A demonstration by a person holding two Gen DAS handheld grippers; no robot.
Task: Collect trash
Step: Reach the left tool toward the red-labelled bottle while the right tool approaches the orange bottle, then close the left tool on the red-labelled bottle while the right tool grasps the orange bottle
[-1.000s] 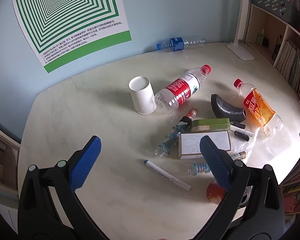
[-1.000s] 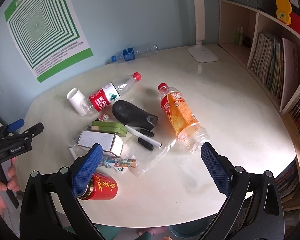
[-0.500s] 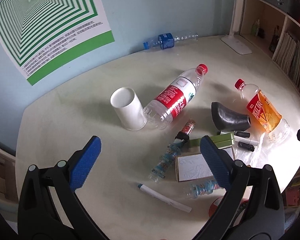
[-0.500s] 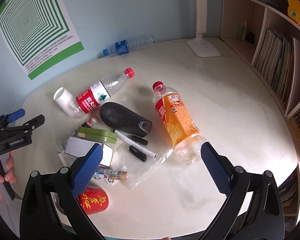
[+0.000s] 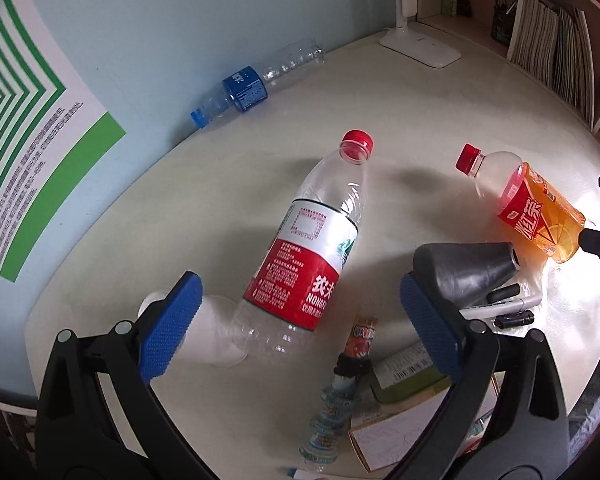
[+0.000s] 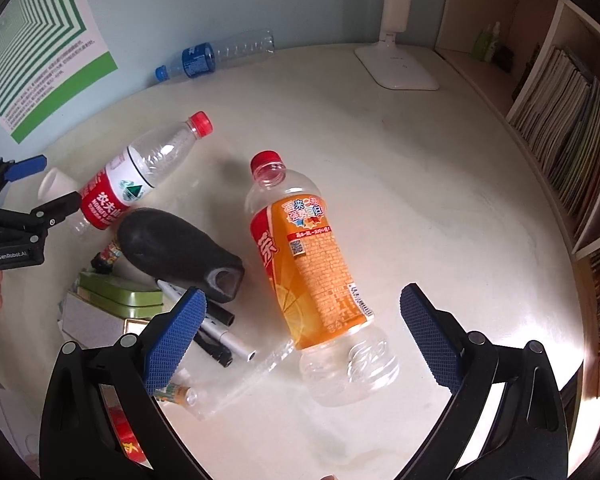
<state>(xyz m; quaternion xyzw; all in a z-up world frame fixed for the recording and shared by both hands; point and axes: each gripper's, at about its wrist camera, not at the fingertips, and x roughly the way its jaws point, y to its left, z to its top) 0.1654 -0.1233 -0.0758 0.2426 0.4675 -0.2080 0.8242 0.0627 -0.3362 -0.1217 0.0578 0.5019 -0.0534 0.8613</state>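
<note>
Both the left hand-held gripper and the right hand-held gripper gape wide and empty; the light, crushable, slippery red-label bottle and orange bottle likely grip best mid-label.

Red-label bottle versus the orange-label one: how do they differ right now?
The red-label bottle is clear and looks empty; the orange-label bottle shows an orange body under its wrap, whether drink or print I cannot tell. The red-label bottle's base lies against a white paper cup; the orange-label bottle's base lies by a clear plastic wrapper. Both lie on their sides with red caps on, each framed by an open gripper.
</note>
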